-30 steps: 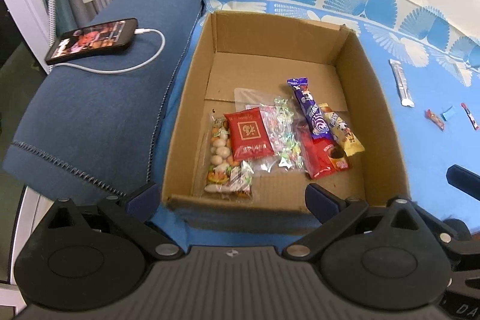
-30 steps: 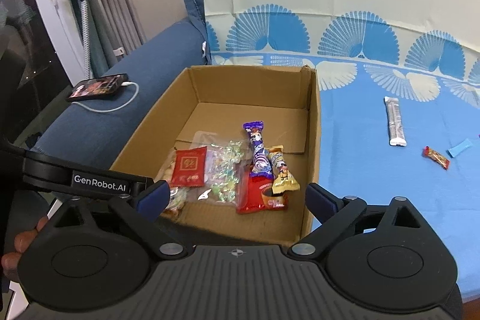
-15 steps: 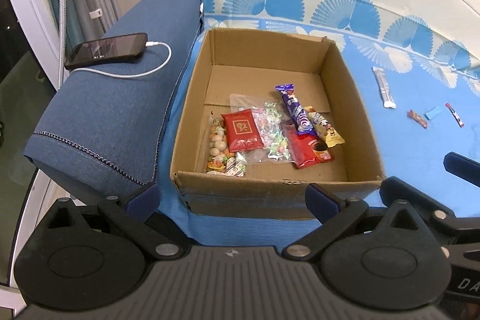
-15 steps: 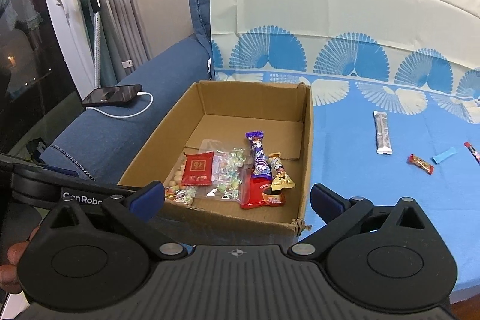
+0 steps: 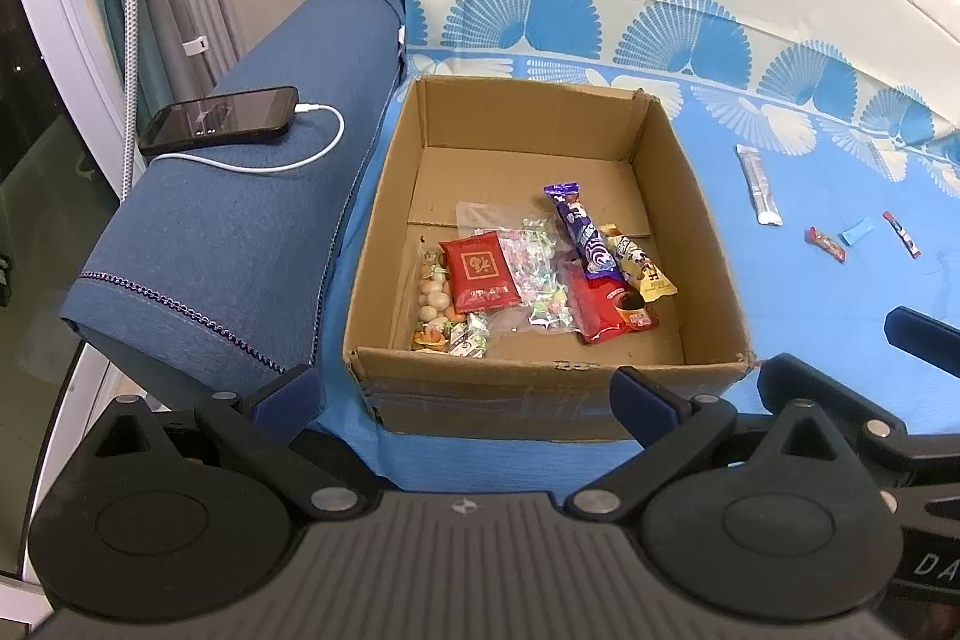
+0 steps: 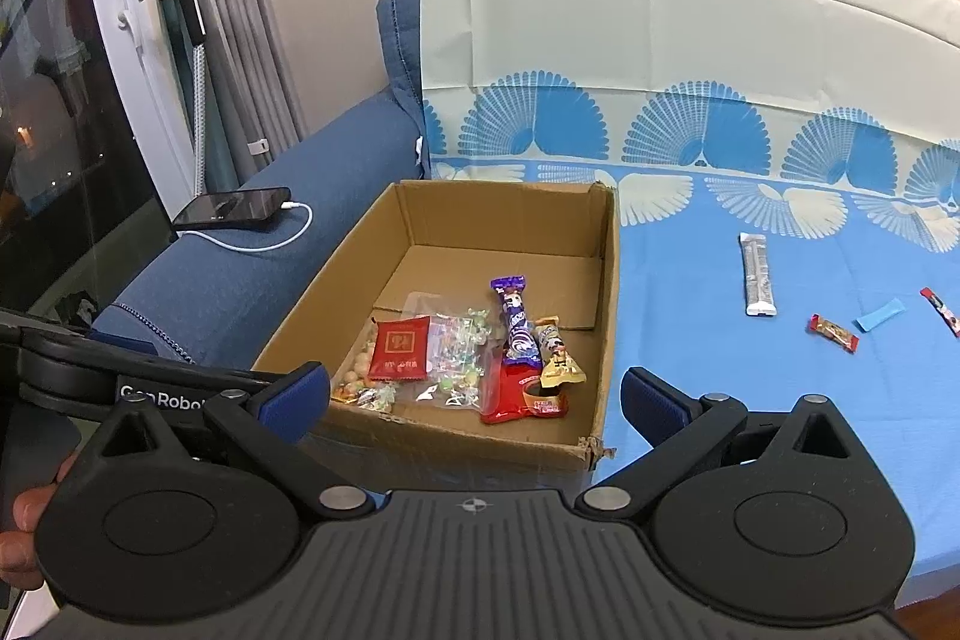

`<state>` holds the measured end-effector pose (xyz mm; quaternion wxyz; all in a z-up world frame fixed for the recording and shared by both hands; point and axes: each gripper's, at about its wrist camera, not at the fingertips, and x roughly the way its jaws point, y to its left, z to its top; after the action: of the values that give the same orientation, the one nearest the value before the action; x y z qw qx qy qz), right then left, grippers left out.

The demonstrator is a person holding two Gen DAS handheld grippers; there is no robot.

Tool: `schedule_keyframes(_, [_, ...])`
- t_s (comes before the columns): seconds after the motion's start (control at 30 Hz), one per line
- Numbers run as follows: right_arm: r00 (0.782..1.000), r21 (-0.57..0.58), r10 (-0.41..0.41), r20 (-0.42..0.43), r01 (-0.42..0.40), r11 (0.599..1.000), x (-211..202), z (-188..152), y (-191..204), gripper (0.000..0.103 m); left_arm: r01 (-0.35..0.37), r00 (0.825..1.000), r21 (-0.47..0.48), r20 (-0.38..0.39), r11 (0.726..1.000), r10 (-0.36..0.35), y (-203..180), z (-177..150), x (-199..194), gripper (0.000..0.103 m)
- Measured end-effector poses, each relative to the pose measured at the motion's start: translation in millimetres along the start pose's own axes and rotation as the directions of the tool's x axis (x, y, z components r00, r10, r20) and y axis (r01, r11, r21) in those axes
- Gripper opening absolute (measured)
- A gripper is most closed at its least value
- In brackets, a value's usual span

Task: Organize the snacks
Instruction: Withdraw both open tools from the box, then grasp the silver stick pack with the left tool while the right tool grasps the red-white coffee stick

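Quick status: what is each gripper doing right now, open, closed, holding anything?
Left gripper: open, holding nothing, short of the cardboard box.
Right gripper: open, holding nothing.

- We hold our left gripper (image 5: pixel 462 394) level, facing forward; its blue-tipped fingers (image 5: pixel 288 391) stand wide apart with nothing between them
- Our right gripper (image 6: pixel 474 397) sits just beside it, jaws equally spread and empty; a bare thumb (image 6: pixel 24 511) shows at the left edge
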<state>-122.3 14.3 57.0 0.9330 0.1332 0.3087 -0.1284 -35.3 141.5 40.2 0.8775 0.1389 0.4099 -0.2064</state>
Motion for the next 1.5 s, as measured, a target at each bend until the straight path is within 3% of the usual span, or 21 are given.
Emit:
schedule_keyframes(1.17, [1.0,0.055,0.003,-0.01,-0.003,0.998,6.3,-3.8,-12.5,0.103,-0.015,1.0,0.037,-0.02,0.999,0.016,-13.1,6.7,6.3,0.103])
schedule_keyframes(1.33, [0.999,0.109,-0.039,0.008,0.037,0.993,5.2,-2.2,-33.1,0.103,-0.016,1.0,0.061,-0.022,0.998,0.017,-27.9,18.5,11.6,0.103])
schedule_keyframes(1.5, [0.992,0.197,-0.124,0.016,0.119,0.973,0.0,-6.7,-77.5,0.103,0.003,1.0,0.117,-0.019,0.993,0.0,-61.2,39.4,19.4,0.103])
